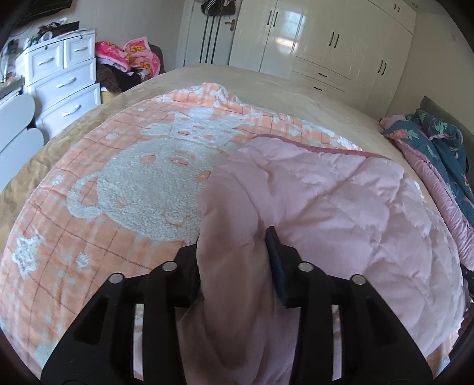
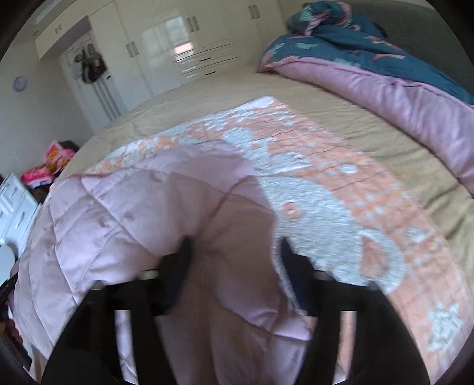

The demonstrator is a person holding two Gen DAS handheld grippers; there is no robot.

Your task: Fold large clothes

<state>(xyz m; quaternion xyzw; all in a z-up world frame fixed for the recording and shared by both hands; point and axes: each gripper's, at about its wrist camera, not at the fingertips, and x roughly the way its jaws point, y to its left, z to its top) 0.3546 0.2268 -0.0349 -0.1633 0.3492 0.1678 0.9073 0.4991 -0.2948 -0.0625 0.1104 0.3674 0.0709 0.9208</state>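
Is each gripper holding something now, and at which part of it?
Both hold the pink quilted blanket. The left gripper and the right gripper each pinch a bunched fold of its near edge, lifted over the orange bear blanket.

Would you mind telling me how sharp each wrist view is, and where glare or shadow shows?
Left wrist view: sharp, with crisp stitching on the pink quilt and window glare on the wardrobe doors. Right wrist view: motion-blurred, smearing the orange blanket and the right hand-held gripper; glare again on the wardrobe, and shadow on the quilt fold between the fingers.
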